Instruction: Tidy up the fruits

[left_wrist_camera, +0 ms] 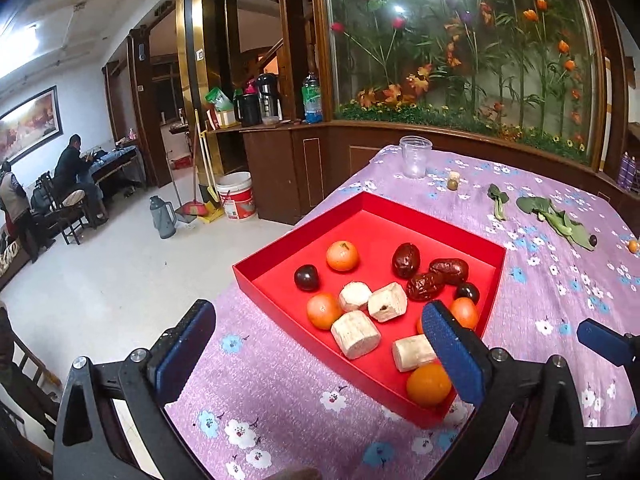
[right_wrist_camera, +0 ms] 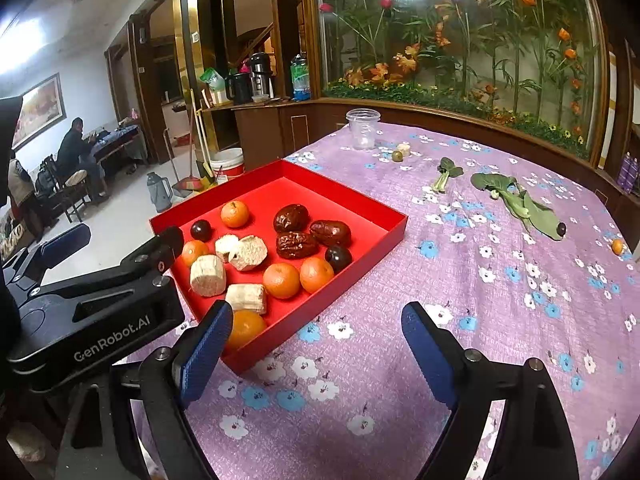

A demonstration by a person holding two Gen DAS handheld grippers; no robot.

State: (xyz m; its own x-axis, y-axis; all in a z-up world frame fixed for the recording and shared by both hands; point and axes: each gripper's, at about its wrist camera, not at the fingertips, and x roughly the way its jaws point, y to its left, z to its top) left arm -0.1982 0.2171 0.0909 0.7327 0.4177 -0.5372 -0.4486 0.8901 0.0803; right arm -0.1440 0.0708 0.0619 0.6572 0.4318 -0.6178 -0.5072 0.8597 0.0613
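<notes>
A bench (right_wrist_camera: 400, 360) under a purple cloth with small flowers, in a big room with dark wood walls.

Nearest, the left tongs (left_wrist_camera: 326, 344), wide open, nothing between the blue pads, hanging over the near edge of a red tray (left_wrist_camera: 280, 292). Beside them the right tongs (right_wrist_camera: 316, 344), open too, empty, over bare cloth just right of the tray's near corner.

In the tray, close by: small oranges (right_wrist_camera: 281, 280) and pale cut chunks (right_wrist_camera: 208, 275). A bit further in: three wrinkly brown dates (right_wrist_camera: 296, 244) touching each other, and dark round plums (right_wrist_camera: 338, 258). Far half of the tray bare red.

Past the tray on the cloth: green leafy stalks (right_wrist_camera: 516, 200) off to the right, with one dark little fruit (right_wrist_camera: 561, 229) at their end and one tiny orange (right_wrist_camera: 617, 246) near the bench edge. Further back: a clear plastic cup (right_wrist_camera: 362, 128), standing up, with a small green fruit (right_wrist_camera: 397, 156) and a pale bit just beside it.

Behind the bench: a glass wall full of fake flowers (right_wrist_camera: 460, 40). Far left: a shelf with bottles and a flask, a white bucket (right_wrist_camera: 227, 165), a broom, and a person sitting at a table (right_wrist_camera: 76, 148).
</notes>
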